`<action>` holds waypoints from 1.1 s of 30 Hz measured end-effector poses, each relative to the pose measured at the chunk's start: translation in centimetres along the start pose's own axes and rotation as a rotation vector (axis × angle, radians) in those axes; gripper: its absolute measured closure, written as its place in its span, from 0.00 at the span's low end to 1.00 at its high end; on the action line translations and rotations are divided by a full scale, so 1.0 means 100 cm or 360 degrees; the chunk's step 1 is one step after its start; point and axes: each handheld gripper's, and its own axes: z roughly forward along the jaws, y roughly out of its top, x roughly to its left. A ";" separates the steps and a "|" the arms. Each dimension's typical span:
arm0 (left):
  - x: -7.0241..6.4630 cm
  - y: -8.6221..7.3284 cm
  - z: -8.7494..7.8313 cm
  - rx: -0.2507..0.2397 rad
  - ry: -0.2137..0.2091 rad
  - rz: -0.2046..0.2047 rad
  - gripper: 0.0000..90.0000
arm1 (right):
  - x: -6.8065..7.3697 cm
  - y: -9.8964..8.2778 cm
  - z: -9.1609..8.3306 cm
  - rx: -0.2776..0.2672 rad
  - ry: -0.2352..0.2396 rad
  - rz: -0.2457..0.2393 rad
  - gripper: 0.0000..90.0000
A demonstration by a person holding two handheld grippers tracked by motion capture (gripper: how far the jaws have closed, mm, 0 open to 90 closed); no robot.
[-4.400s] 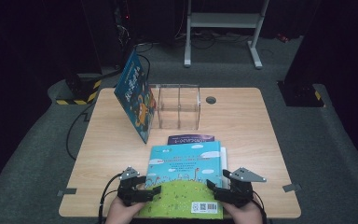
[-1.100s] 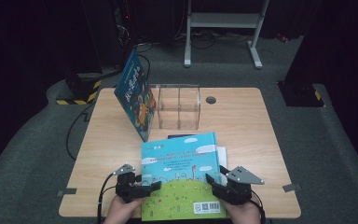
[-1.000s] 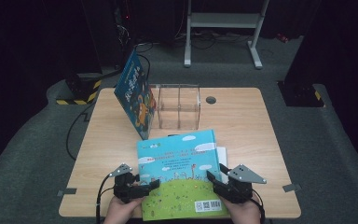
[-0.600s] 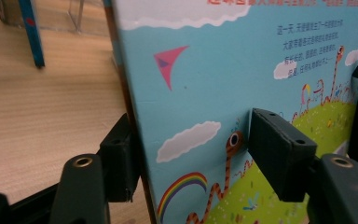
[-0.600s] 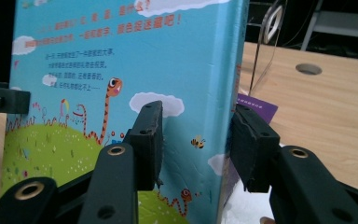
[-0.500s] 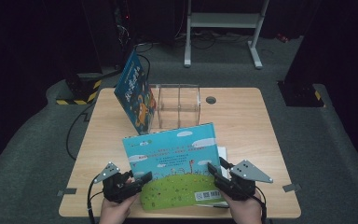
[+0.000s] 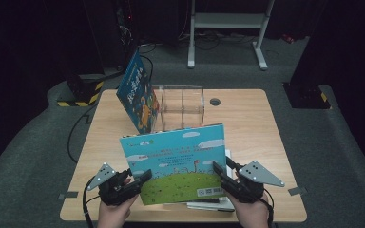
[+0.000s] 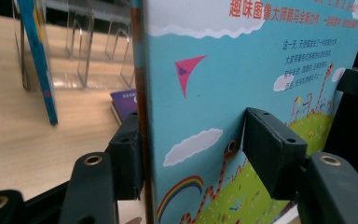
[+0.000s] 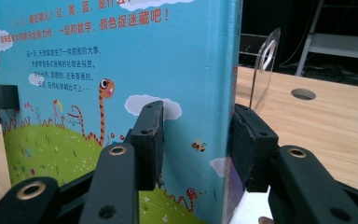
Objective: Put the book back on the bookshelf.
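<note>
1. The picture book (image 7: 176, 161) is tilted up off the table (image 7: 266, 118), its back cover facing the person, with its lower edge just above the remaining books (image 7: 214, 205) near the front edge — a hold that seems meant to stand it upright.
2. The left gripper (image 7: 140, 179) pinches the book's left edge and the right gripper (image 7: 218, 172) its right edge; gripping both sides keeps so broad and floppy a thing from twisting.
3. The left gripper's jaws have just been closing on the spine edge, one pad (image 8: 270, 149) on the cover, the other behind it.
4. The right gripper's jaws are clamped on the book's opposite edge in the same way.
5. Beyond stands a clear divided rack (image 7: 180, 107) — probably the destination — with another blue book (image 7: 138, 92) already leaning against its left side.
</note>
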 end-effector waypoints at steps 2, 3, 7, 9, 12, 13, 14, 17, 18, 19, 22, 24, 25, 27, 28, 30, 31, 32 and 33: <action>0.000 0.002 0.003 -0.0018 0.0000 0.0004 0.47 | -0.001 0.001 0.000 -0.0015 -0.0010 0.0000 0.64; 0.000 0.003 0.004 -0.0024 0.0002 0.0016 0.47 | -0.002 0.003 0.000 -0.0022 -0.0018 -0.0005 0.64; 0.002 0.007 0.011 -0.0047 0.0000 0.0034 0.47 | -0.005 0.006 0.002 -0.0037 -0.0038 -0.0013 0.64; 0.002 0.010 0.015 -0.0064 0.0006 0.0045 0.47 | -0.007 0.008 0.003 -0.0044 -0.0052 -0.0020 0.64; 0.002 0.013 0.019 -0.0081 0.0012 0.0072 0.46 | -0.009 0.010 0.004 -0.0059 -0.0063 -0.0021 0.64; 0.002 0.015 0.021 -0.0086 0.0015 0.0084 0.46 | -0.010 0.011 0.005 -0.0066 -0.0070 -0.0024 0.64; 0.002 0.016 0.022 -0.0089 0.0014 0.0085 0.46 | -0.011 0.011 0.005 -0.0069 -0.0074 -0.0022 0.64; 0.003 0.018 0.026 -0.0097 0.0012 0.0097 0.46 | -0.013 0.012 0.006 -0.0079 -0.0087 -0.0018 0.64; 0.003 0.018 0.028 -0.0098 0.0007 0.0097 0.46 | -0.014 0.013 0.006 -0.0082 -0.0089 -0.0018 0.64; 0.003 0.019 0.029 -0.0099 0.0006 0.0096 0.46 | -0.015 0.013 0.006 -0.0085 -0.0092 -0.0021 0.64; 0.003 0.022 0.033 -0.0101 0.0003 0.0094 0.45 | -0.017 0.015 0.007 -0.0090 -0.0105 -0.0023 0.64; 0.003 0.023 0.035 -0.0108 0.0000 0.0097 0.45 | -0.018 0.016 0.007 -0.0097 -0.0110 -0.0026 0.64; 0.003 0.024 0.036 -0.0113 -0.0001 0.0100 0.45 | -0.018 0.016 0.007 -0.0101 -0.0113 -0.0024 0.64; 0.004 0.026 0.038 -0.0114 -0.0005 0.0114 0.45 | -0.020 0.018 0.008 -0.0108 -0.0122 -0.0032 0.64; 0.004 0.027 0.039 -0.0118 -0.0007 0.0113 0.45 | -0.020 0.018 0.008 -0.0109 -0.0123 -0.0029 0.64; 0.004 0.029 0.042 -0.0126 -0.0012 0.0124 0.45 | -0.021 0.019 0.008 -0.0122 -0.0132 -0.0027 0.64; 0.004 0.030 0.044 -0.0132 -0.0014 0.0123 0.45 | -0.022 0.019 0.008 -0.0126 -0.0138 -0.0031 0.64; 0.004 0.030 0.045 -0.0136 -0.0013 0.0133 0.45 | -0.023 0.020 0.008 -0.0129 -0.0143 -0.0030 0.64; 0.004 0.031 0.047 -0.0140 -0.0012 0.0145 0.45 | -0.024 0.020 0.008 -0.0133 -0.0146 -0.0034 0.63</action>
